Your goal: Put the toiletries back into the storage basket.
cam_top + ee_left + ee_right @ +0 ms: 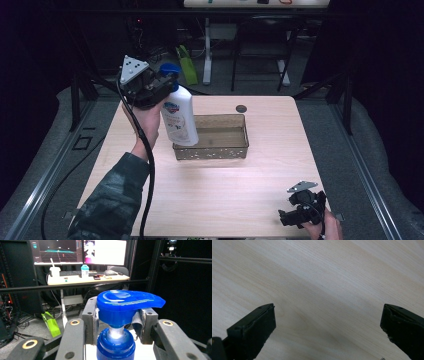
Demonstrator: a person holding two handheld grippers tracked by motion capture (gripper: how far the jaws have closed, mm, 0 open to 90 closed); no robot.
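A white pump bottle (179, 117) with a blue pump head (126, 302) hangs upright in the air over the left end of a clear brownish bin (235, 150). My left gripper (159, 82) is shut on the bottle's neck just under the pump head, its pads (93, 317) pressing both sides. In the left gripper view the blue collar (115, 346) sits between the jaws. My right gripper (292, 212) rests low at the table's front right corner, open, with bare wood (317, 290) between its fingers.
The wooden table (210, 195) holds a small dark round disc (241, 108) behind the bin. Beyond the far edge stand a desk's legs and a green bag (186, 65). A desk with monitors (80, 251) shows in the left gripper view.
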